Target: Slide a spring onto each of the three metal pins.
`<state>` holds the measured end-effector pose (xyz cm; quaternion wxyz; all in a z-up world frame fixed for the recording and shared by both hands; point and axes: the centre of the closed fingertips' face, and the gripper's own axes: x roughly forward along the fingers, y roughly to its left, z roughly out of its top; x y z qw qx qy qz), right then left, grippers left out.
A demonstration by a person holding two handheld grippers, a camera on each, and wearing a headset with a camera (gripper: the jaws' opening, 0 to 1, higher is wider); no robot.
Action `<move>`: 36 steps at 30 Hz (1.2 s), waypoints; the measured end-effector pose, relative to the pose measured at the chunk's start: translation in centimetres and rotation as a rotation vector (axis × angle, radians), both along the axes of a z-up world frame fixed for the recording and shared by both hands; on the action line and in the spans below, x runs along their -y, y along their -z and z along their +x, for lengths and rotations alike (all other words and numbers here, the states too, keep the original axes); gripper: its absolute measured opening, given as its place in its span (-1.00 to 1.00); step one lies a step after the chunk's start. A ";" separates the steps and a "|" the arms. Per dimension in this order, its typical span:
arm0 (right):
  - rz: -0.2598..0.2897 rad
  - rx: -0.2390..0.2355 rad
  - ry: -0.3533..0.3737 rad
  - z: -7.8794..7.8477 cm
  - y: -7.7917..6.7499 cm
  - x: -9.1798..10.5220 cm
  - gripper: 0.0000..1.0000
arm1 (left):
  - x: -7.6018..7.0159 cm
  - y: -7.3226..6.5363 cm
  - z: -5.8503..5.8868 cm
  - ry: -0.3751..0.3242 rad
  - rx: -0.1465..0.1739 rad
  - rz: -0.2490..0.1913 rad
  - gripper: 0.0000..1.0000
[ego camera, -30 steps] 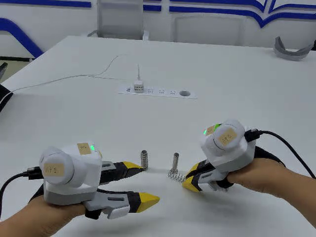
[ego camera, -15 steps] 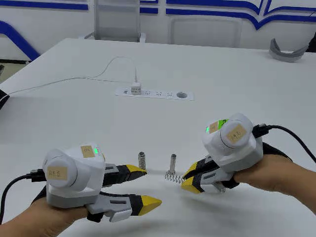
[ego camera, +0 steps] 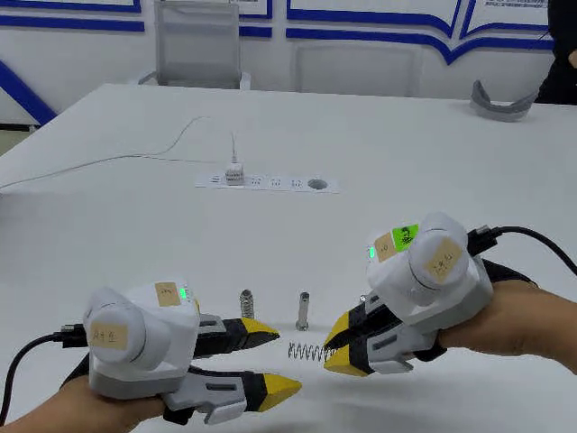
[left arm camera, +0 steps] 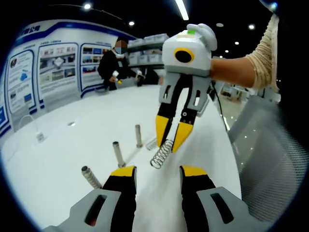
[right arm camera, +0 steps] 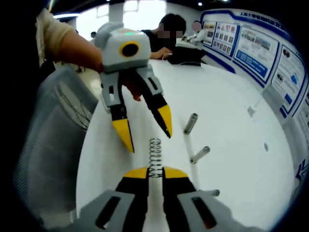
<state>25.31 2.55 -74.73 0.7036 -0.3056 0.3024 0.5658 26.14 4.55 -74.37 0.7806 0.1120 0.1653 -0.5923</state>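
Note:
Three metal pins stand upright on the white table. The nearest-left pin wears a spring. A bare pin stands beside it, and a second bare pin stands further along the row. My right gripper is shut on one end of a loose spring, held about level and pointing left, just in front of the bare pin. My left gripper is open and empty, its fingertips facing the spring's free end.
A white power strip with a plugged charger and a cable lies mid-table. A grey curved object rests at the far right. A chair stands behind the table. People sit at a far table in both gripper views.
The head camera has tipped down. My right gripper has drawn the spring a little back from the bare pin, toward me. The left gripper has stayed open and near its place.

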 end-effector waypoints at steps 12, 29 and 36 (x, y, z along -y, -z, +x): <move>-0.042 0.011 -0.057 -1.5 -0.9 0.0 -0.77 | 1.4 -0.8 -1.7 0.087 0.023 -0.003 -0.54; -0.104 0.005 -0.075 -4.4 -2.8 0.1 -0.77 | 1.9 -2.3 -4.6 0.185 0.024 -0.025 -0.75; -0.093 -0.009 -0.041 -4.9 -3.8 0.0 -0.77 | 1.9 -2.8 -5.1 0.216 0.011 -0.046 -0.76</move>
